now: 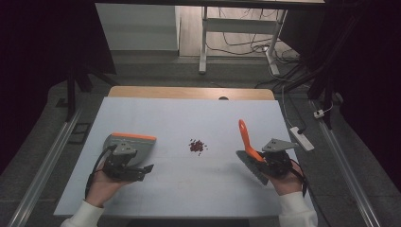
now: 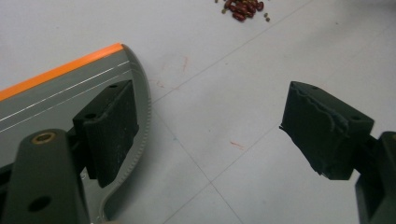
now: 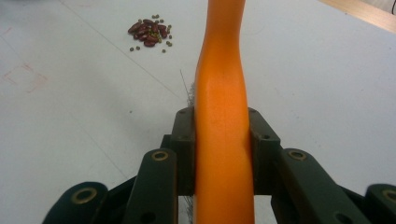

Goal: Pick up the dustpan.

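Note:
A grey dustpan (image 1: 130, 142) with an orange edge lies on the white table at the left. My left gripper (image 1: 144, 170) is open just in front of it. In the left gripper view the dustpan (image 2: 56, 93) lies under one jaw while the other hangs over bare table, and nothing is pressed between them by my left gripper (image 2: 210, 135). At the right, my right gripper (image 1: 265, 161) is shut on the orange handle of a brush (image 1: 245, 137), whose grey bristles rest near the table. The brush handle (image 3: 220, 93) runs up between the pads of my right gripper (image 3: 220, 140).
A small heap of red and green beans (image 1: 197, 146) lies mid-table between the two hands, also seen as beans (image 2: 243, 7) and beans (image 3: 149, 32). A wooden strip (image 1: 189, 92) borders the table's far edge. A white power strip (image 1: 302, 138) lies off the right side.

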